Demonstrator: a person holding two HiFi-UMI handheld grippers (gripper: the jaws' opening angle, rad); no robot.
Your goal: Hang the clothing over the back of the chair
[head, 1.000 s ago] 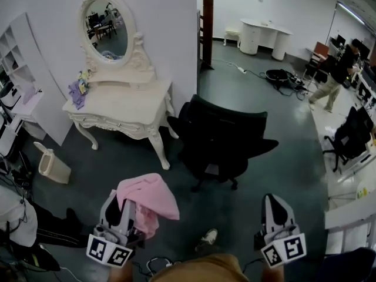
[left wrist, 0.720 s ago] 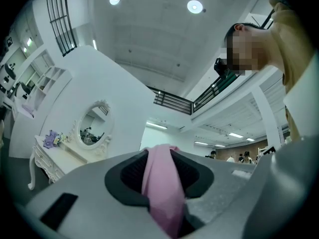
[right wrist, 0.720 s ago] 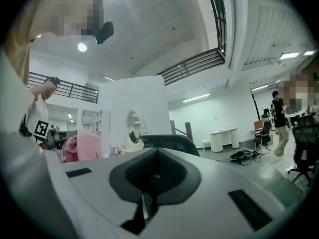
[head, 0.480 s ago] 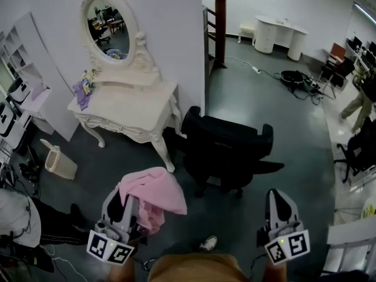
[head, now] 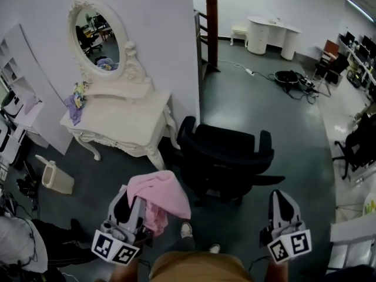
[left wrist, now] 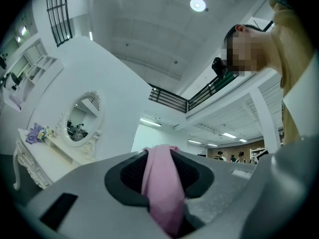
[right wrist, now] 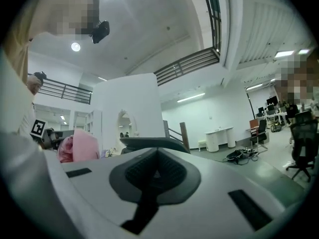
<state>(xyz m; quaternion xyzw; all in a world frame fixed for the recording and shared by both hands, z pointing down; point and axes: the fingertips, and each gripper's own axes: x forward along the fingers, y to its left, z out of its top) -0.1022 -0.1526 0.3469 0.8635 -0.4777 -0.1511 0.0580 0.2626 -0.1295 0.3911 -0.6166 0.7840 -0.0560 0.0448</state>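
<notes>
Chair [head: 229, 151] closer, left claw [head: 130, 203] gripping pink clothing [head: 161, 191], right claw [head: 282, 203] closed, both pointing ahead

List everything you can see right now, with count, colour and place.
clothing: one, pink, draped over the left hand-held gripper.
office chair: one, black, on the floor ahead.
dressing table: one, cream, against the wall at left.
oval mirror: one, cream frame, on the dressing table.
cloth: one, purple, at the table's left end.
bin: one, beige, on the floor left of the table.
left hand-held gripper: one, grey, shut on the clothing.
right hand-held gripper: one, grey, lower right, jaws together, empty.
</notes>
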